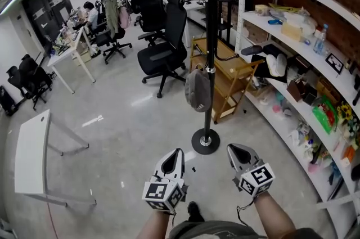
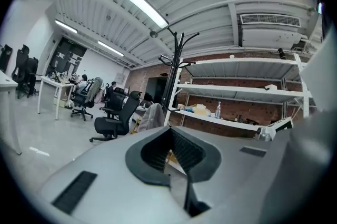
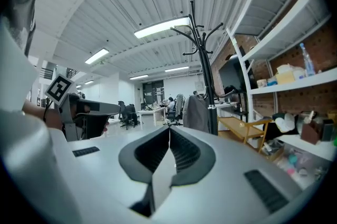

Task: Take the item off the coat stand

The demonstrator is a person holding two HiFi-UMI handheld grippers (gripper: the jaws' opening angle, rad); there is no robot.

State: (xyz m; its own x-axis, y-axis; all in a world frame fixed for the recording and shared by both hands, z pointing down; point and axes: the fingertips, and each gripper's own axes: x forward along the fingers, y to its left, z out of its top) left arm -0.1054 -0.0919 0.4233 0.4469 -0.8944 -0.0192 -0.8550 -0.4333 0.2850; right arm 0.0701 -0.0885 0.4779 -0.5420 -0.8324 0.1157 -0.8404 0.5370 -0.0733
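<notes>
Floor [image 1: 124, 120]: pale and glossy, seen across the whole office.

Shelves [image 1: 292, 46]: white, set along a brick wall at the right, loaded with boxes, bottles and small goods.

Table [image 1: 31, 153]: white, stood at the far left.

Stand [image 1: 209, 52]: a black pole on a round base, placed ahead of the person and between the chair and the shelves. Curved hooks were carried at its top.

Chair [image 1: 166, 46]: black, on castors, found behind and left of the stand.

Cart [image 1: 225, 77]: wooden, placed just behind the stand, against the shelves.

Left gripper [image 1: 179, 151]: held low, near the stand's base and left of it. Its jaws were seen closed tip to tip, with nothing between them.

Right gripper [image 1: 232, 148]: held beside the left one, right of the base. Its jaws were likewise closed and empty.

Cap [image 1: 197, 90]: grey, hung at mid-height on the left side of the pole. It was seen ahead of both grippers, well apart from them and touched by neither. In the left gripper view it [image 2: 151, 116] was found just up and left of the jaw tips [image 2: 170, 129]. In the right gripper view it [image 3: 196, 113] was found up and right of them [image 3: 169, 128].
</notes>
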